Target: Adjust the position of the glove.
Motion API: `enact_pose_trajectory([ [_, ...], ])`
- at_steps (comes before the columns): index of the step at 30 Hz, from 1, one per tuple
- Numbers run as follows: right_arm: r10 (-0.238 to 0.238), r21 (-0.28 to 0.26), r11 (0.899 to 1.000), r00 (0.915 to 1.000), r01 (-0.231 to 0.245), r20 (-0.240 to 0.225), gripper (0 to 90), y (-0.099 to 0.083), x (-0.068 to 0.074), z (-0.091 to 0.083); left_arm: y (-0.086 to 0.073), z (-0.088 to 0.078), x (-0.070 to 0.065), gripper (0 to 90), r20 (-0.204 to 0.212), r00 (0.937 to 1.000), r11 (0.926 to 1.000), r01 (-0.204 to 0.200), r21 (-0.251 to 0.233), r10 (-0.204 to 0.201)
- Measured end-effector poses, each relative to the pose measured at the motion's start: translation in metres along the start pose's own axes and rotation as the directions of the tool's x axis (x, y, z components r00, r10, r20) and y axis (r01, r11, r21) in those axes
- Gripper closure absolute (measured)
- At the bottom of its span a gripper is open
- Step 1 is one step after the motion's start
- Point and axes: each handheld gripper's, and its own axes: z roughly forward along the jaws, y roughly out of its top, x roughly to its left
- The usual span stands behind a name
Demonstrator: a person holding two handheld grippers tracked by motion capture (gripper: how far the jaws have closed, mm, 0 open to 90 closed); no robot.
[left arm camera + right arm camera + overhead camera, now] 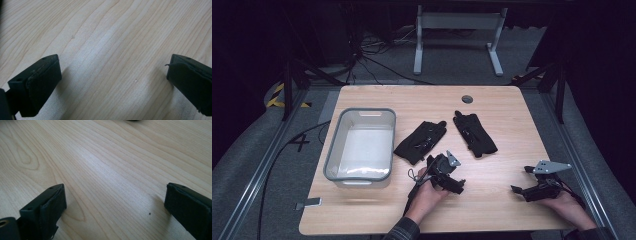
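Nearest the camera, two forearms reach in over the front edge of the table (492, 100), each hand holding a set of tongs. The left tongs (451, 180) sit just in front of the left glove (421, 141); the right tongs (524, 184) rest well apart from the right glove (474, 133). Both tongs stand wide open with nothing held, and bare pale wood grain shows between their black padded jaws in the left gripper view and the right gripper view. The two gloves lie flat side by side, near but not touching, to the right of the grey plastic tub (361, 146), which looks empty, though glare on its floor makes that hard to confirm. The gloves are soft, limp black fabric, so a shallow pinch may catch only a fold and let the rest drag or slip before reaching the smooth, rounded tub.
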Motion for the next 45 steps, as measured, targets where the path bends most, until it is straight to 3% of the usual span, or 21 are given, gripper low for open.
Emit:
enact_pose_trajectory([
  [4,-0.006,0.013,1.0,1.0,0.006,-0.003,5.8,0.002,0.0,0.0,0.0,0.0,0.0,0.0,0.0,1.0,1.0,0.0,0.0,0.0],
  [7,-0.028,0.018,0.999,0.9996,0.028,-0.004,18.1,0.006,0.001,-0.002,0.0,0.0,0.0,0.0,0.0,1.0,1.0,0.0,0.0,0.0],
  [10,-0.037,0.018,0.999,0.9993,0.037,0.003,21.5,0.009,0.001,-0.002,0.0,0.0,0.0,0.0,0.001,1.0,1.0,0.0,0.0,0.0],
  [15,-0.063,-0.016,0.998,0.998,0.063,-0.009,43.4,0.022,0.001,-0.003,0.0,0.0,0.0,0.0,0.001,1.0,1.0,0.0,0.002,0.0],
  [19,-0.082,-0.025,0.996,0.9964,0.082,-0.022,66.6,0.034,0.002,-0.001,0.0,0.0,0.0,0.0,0.0,1.0,1.0,0.0,0.001,0.0],
  [26,-0.077,-0.023,0.997,0.9959,0.076,-0.048,87.9,0.051,-0.006,0.006,0.0,0.0,0.0,0.0,0.001,1.0,1.0,-0.001,0.002,0.001],
  [32,-0.075,-0.033,0.997,0.9941,0.073,-0.078,89.8,0.066,-0.013,0.014,0.0,0.0,0.0,0.0,-0.004,1.0,1.0,0.001,0.0,-0.001],
  [45,-0.094,-0.05,0.995,0.9909,0.09,-0.096,89.8,0.095,-0.023,0.041,-0.001,-0.001,-0.001,0.0,0.003,1.0,1.0,-0.002,-0.002,0.002],
])
